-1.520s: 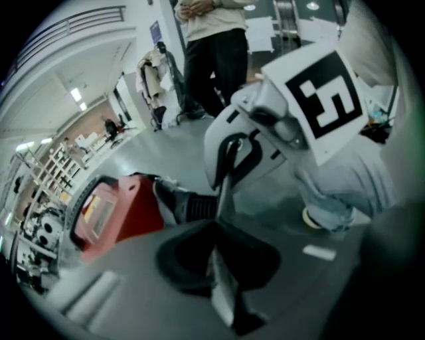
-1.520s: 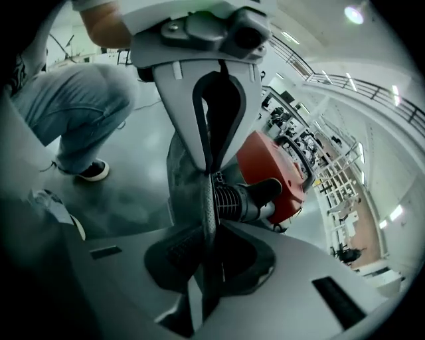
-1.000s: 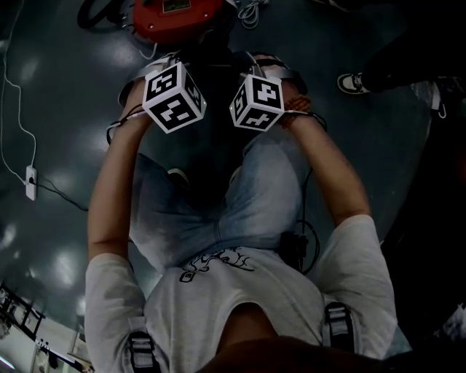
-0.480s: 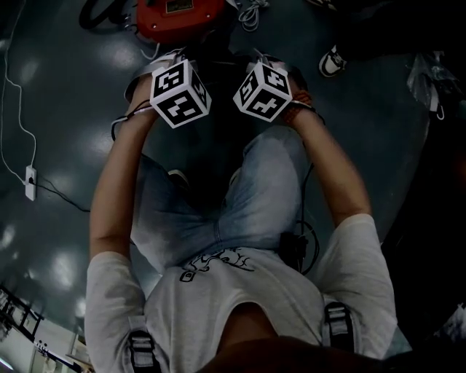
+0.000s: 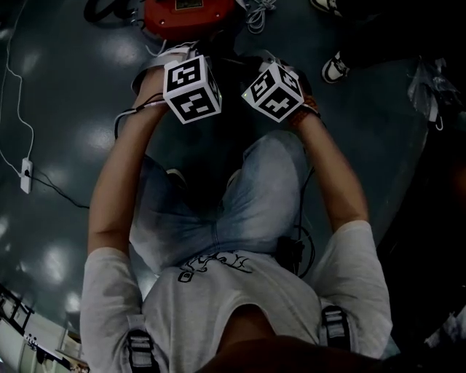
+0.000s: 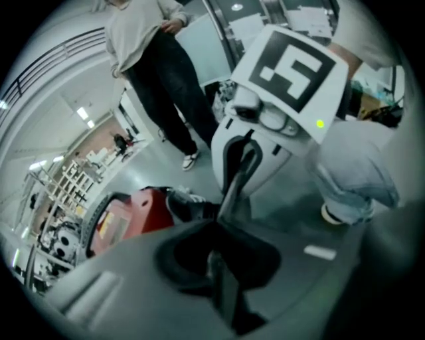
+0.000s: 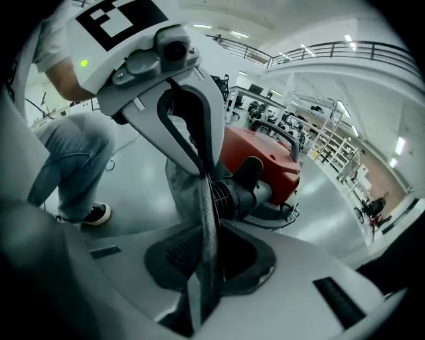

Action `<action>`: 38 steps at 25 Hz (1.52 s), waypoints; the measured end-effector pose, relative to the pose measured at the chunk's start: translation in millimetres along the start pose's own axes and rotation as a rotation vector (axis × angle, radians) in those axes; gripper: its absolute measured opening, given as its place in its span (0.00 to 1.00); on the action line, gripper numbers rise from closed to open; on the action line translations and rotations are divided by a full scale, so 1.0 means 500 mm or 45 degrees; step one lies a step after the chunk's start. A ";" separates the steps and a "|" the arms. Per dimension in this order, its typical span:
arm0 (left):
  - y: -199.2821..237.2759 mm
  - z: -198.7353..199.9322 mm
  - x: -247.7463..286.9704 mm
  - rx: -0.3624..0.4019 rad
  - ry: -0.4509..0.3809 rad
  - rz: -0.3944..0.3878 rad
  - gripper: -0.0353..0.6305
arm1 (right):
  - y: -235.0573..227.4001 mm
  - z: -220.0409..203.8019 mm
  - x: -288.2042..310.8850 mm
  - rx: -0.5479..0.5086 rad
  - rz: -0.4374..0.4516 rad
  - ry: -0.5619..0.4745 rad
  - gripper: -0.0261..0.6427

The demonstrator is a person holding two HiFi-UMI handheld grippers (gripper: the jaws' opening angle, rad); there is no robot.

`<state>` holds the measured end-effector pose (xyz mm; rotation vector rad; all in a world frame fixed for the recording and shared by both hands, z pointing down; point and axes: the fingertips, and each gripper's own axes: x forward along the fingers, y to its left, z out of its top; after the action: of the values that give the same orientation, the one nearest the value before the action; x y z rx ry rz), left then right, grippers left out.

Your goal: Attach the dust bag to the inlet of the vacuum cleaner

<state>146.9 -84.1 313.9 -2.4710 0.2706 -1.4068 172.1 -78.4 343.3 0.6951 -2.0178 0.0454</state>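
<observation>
The red vacuum cleaner lies on the grey floor just beyond my two grippers; only their marker cubes show in the head view, left and right. In the right gripper view, grey dust bag cloth runs up out of my right gripper, whose jaws are opening slightly while still pinching it. The bag hangs against the black ribbed inlet on the red body. My left gripper is shut on a thin dark edge of the bag, beside the vacuum.
A white power strip with its cable lies on the floor at the left. Another person's shoe is at the upper right; that person stands near the vacuum. My knees in jeans are right under the grippers. Shelving stands far off.
Both marker cubes have shifted a little up and to the right, closer to the vacuum, and the right cube has rolled. The bystander's shoe has moved.
</observation>
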 end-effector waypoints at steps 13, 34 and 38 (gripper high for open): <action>0.001 -0.005 0.003 -0.013 0.010 0.033 0.09 | -0.006 0.001 0.006 -0.057 -0.023 0.012 0.11; 0.014 -0.032 -0.006 -0.163 -0.078 0.052 0.09 | -0.025 0.035 0.016 -0.218 -0.053 0.083 0.12; 0.024 -0.031 -0.005 -0.153 -0.070 0.068 0.09 | -0.029 0.038 0.015 -0.204 -0.044 0.068 0.12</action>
<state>132.1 -97.0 315.5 -2.5732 0.4174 -1.3353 161.5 -99.5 335.8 0.6202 -1.9335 -0.1155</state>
